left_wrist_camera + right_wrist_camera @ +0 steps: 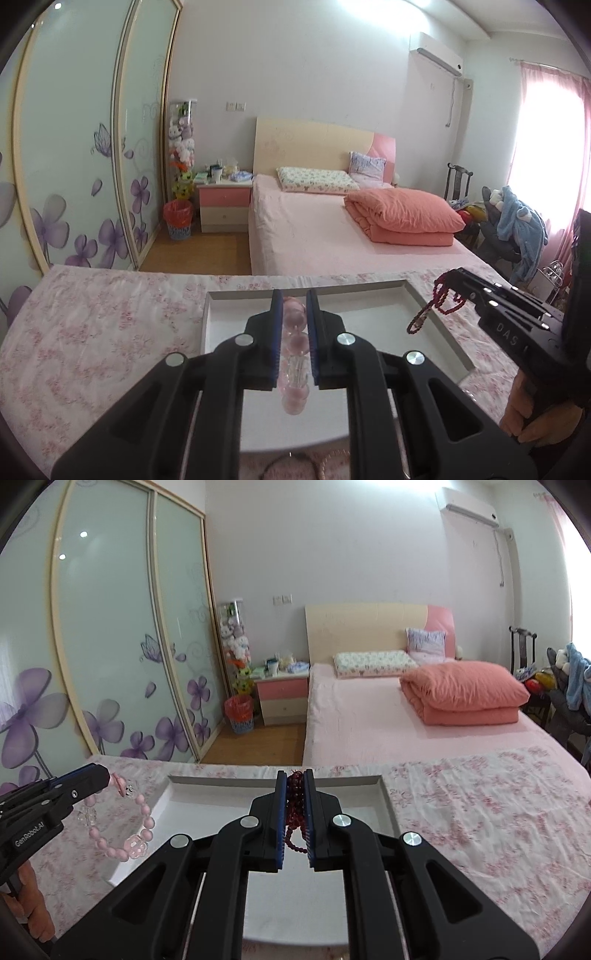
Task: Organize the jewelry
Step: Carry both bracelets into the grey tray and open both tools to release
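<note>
My left gripper (294, 301) is shut on a pink bead bracelet (294, 328) with clear beads and holds it above the white tray (221, 317). From the right wrist view the left gripper (107, 775) sits at the tray's left edge with the pink bracelet (142, 829) hanging as a loop. My right gripper (294, 781) is shut on a dark red bead bracelet (294, 808) over the tray (354, 797). In the left wrist view the right gripper (448, 275) holds the red bracelet (439, 302) dangling over the tray's right edge.
The tray lies on a floral pink cloth (480, 812). More jewelry loops (295, 465) lie on the cloth near the tray's front edge. Beyond are a bed (406, 720), a nightstand (284, 698), a wardrobe (110, 646) and a cluttered chair (513, 221).
</note>
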`<move>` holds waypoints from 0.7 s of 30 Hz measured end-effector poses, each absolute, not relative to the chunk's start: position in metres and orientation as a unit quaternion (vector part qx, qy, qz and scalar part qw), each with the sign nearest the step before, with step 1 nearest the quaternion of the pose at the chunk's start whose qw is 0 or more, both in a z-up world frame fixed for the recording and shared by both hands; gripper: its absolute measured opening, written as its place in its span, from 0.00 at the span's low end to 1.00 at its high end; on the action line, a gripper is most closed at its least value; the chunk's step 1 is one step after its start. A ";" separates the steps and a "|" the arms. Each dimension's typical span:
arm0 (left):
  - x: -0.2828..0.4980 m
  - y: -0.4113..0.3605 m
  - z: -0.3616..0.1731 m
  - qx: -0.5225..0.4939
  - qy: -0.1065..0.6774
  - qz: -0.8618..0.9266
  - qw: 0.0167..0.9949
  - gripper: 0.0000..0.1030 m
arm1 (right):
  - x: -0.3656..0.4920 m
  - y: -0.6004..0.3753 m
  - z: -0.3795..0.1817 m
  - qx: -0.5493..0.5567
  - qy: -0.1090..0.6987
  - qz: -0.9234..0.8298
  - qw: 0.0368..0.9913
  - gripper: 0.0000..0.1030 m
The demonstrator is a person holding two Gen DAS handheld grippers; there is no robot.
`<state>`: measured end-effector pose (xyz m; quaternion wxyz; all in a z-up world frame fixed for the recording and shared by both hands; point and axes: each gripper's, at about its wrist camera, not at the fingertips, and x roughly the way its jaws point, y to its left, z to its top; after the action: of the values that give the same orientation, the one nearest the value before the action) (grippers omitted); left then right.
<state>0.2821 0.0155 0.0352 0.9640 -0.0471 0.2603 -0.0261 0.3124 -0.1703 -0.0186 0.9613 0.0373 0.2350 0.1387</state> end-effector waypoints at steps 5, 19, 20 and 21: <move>0.313 0.017 0.018 -0.045 0.277 -0.023 0.959 0.13 | 0.341 -0.162 -0.036 0.035 0.272 0.139 0.952 0.09; 0.350 0.027 -0.012 -0.064 0.313 -0.018 0.948 0.13 | 0.367 -0.150 -0.051 0.022 0.311 0.137 0.940 0.20; 0.350 0.029 -0.012 -0.067 0.310 -0.014 0.948 0.14 | 0.365 -0.152 -0.050 0.024 0.309 0.137 0.941 0.34; 0.350 0.030 -0.012 -0.069 0.308 -0.013 0.949 0.15 | 0.363 -0.154 -0.049 0.027 0.304 0.134 0.943 0.38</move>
<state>0.3498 0.0300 -0.0116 0.9487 -0.0693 0.3084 -0.0125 0.3634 -0.1537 -0.0489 0.9426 0.0265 0.3044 0.1343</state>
